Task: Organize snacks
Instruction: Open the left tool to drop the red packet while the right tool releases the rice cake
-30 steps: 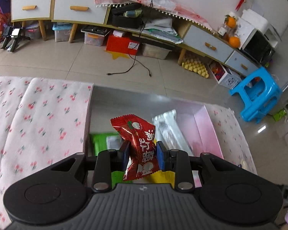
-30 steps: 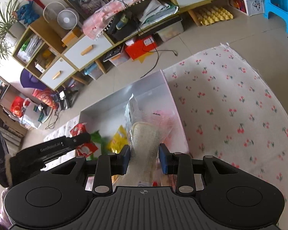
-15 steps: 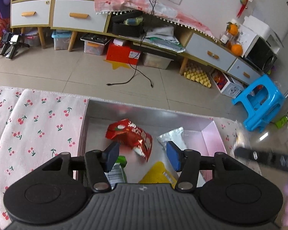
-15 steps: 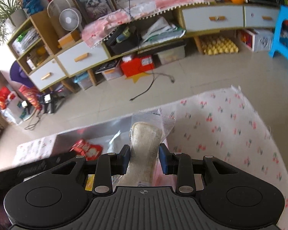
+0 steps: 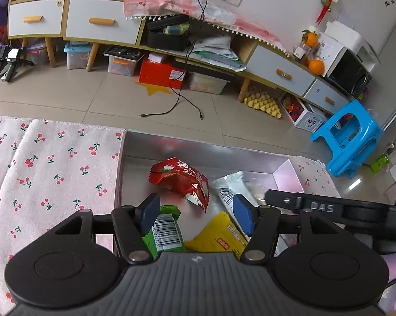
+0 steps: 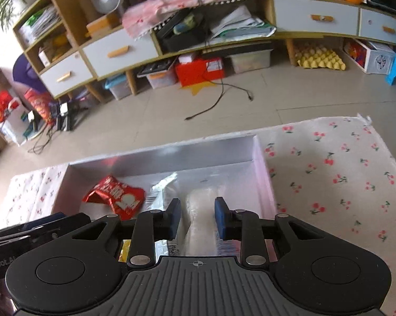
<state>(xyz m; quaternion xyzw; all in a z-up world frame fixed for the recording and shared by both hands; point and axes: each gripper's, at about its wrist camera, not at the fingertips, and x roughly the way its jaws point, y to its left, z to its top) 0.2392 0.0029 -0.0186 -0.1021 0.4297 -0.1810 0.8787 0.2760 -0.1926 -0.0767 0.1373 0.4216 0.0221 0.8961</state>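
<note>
Left wrist view: the left hand-held gripper (image 5: 195,217) hangs over a silver-lined box (image 5: 198,150) sunk between cherry-print cloths (image 5: 53,173), its blue pads spreading apart with nothing gripped. Just ahead of the fingertips a red snack packet (image 5: 180,180) lies loose on the box floor; a green packet with a barcode (image 5: 163,233) sits under the left pad, a yellow packet (image 5: 219,237) under the right, and a silver wrapper (image 5: 231,187) lies ahead to the right. The other tool's black arm (image 5: 316,206) crosses in from the right. In the right wrist view, the right hand-held gripper (image 6: 197,217) points into the box's right half, its jaws closing with a pale snack in a clear wrapper (image 6: 200,226) between them; blur hides whether the pads press it. The red packet (image 6: 116,197) lies ahead to its left.
</note>
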